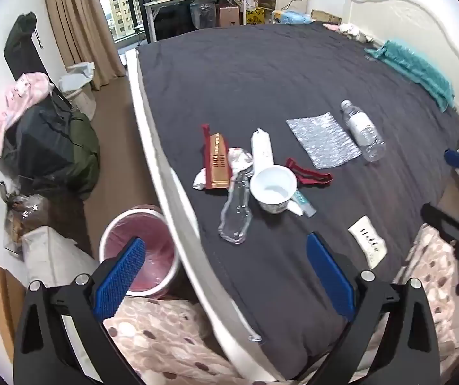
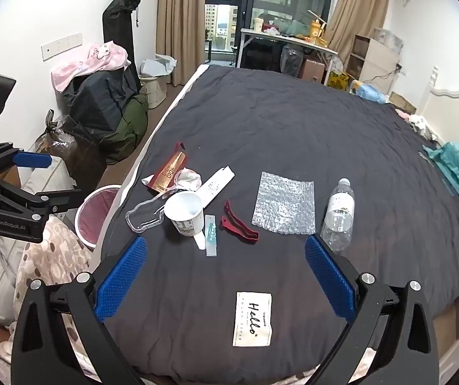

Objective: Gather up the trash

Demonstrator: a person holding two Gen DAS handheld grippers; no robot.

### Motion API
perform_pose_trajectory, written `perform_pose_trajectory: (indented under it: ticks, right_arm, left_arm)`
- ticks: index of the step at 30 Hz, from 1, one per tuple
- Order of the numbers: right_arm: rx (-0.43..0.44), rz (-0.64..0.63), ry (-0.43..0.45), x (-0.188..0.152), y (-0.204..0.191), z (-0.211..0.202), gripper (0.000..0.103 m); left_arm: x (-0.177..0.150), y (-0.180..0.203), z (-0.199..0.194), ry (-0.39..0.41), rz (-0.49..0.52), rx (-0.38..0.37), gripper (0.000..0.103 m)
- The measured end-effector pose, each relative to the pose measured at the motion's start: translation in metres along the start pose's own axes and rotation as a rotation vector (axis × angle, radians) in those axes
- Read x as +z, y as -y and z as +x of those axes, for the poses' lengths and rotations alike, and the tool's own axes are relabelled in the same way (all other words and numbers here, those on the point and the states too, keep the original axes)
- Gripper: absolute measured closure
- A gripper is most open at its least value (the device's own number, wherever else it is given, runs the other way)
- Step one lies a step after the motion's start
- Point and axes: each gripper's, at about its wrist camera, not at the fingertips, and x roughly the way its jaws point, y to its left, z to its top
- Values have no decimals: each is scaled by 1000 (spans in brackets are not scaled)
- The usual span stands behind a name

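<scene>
Dark grey bedspread (image 2: 293, 134), wide, littered mid-bed. Round pink-lined waste bin (image 1: 139, 253) on floor, just beside bed edge. Clear plastic water bottle (image 2: 338, 215) lying apart, right of silver bubble-wrap sheet (image 2: 283, 203). White paper cup (image 2: 186, 211) amid clutter. Left gripper (image 1: 226, 269), right gripper (image 2: 226, 269): jaws fully apart, empty. Best start: isolated bottle, gripped across body.

Soft daylight; fisheye-warped, vignetted edges
</scene>
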Motion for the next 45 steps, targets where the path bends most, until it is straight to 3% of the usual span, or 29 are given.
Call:
perform_pose_trajectory:
  ticks: [2,6,30,45]
  right_arm:
    - [0,2,-2,0,0,0,7]
    - [-4,3,3,0,1,0,7]
    - [12,18,-3,-5,1,-5,7]
    - [15,23,-4,-7,1,-5,7]
  left_arm:
    - [6,5,8,-24,19,17,5]
    - [-1,-4,-1,2,-5,-56,5]
    - [-6,-1,-6,27,-4,5,5]
    - [-7,0,-1,3,5,34,5]
